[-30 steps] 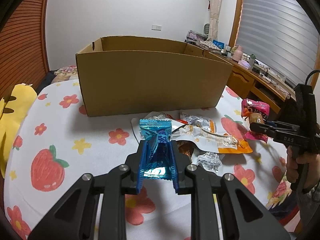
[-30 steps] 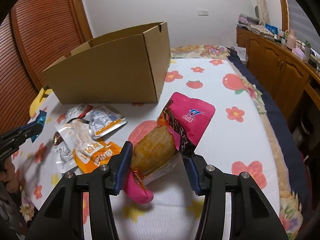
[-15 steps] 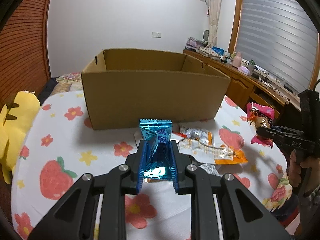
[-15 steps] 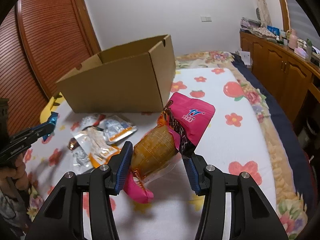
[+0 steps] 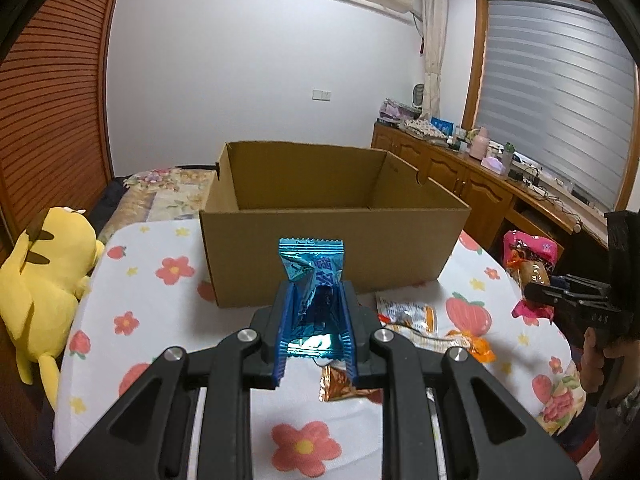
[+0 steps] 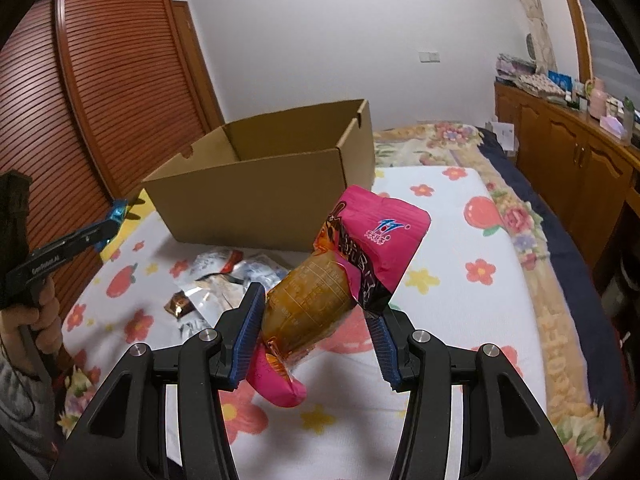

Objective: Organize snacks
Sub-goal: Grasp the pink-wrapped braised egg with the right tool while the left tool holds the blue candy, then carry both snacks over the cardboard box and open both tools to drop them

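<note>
My left gripper (image 5: 314, 300) is shut on a shiny blue snack packet (image 5: 312, 268), held up in front of the open cardboard box (image 5: 332, 248). My right gripper (image 6: 316, 312) is shut on a pink snack pouch (image 6: 348, 256) with an orange window, raised above the bed to the right of the box (image 6: 260, 204). In the left wrist view the pink pouch (image 5: 528, 264) and the right gripper (image 5: 532, 292) show at the right edge. In the right wrist view the left gripper (image 6: 114, 220) shows at the left with the blue packet (image 6: 119, 213). The box looks empty inside.
Several loose snack packets (image 5: 416, 320) lie on the flowered sheet (image 5: 160, 320) in front of the box, also seen as a pile of packets (image 6: 224, 280). A yellow plush toy (image 5: 44, 280) sits at the bed's left edge. A wooden cabinet (image 6: 568, 152) lines the right wall.
Both grippers have risen with their packets still held. The box's inside has come into view and the loose snacks sit lower in both views.
</note>
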### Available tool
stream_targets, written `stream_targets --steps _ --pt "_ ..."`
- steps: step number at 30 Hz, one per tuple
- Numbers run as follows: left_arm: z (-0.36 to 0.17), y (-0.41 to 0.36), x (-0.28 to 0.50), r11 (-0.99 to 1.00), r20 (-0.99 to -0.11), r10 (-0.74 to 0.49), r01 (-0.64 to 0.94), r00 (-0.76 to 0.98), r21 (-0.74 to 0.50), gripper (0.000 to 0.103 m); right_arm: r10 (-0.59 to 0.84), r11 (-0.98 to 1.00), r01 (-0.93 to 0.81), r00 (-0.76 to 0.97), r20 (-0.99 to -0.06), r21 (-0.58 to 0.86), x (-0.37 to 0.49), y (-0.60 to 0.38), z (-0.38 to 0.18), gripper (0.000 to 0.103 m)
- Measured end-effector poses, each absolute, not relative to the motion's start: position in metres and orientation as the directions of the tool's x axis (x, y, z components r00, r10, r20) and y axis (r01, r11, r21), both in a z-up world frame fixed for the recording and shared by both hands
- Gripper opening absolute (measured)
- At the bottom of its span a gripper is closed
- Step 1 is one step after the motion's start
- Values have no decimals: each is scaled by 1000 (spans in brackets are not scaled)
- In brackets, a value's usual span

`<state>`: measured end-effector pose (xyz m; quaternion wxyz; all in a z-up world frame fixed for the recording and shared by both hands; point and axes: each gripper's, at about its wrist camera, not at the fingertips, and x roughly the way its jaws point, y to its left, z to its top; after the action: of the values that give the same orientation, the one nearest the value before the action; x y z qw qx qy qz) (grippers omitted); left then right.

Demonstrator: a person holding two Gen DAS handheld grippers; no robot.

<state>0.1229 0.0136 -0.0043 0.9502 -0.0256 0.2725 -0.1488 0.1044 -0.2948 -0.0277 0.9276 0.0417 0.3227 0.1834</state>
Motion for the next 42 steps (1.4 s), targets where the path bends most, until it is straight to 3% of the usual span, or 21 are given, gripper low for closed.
stream_targets --steps 24,42 --pt "34 12 194 965 -475 -255 249 842 -78 20 413 899 -427 755 -509 96 160 -243 32 51" --pt "29 15 249 974 -533 -225 210 815 -90 20 388 915 -379 724 -571 141 238 -231 17 51"
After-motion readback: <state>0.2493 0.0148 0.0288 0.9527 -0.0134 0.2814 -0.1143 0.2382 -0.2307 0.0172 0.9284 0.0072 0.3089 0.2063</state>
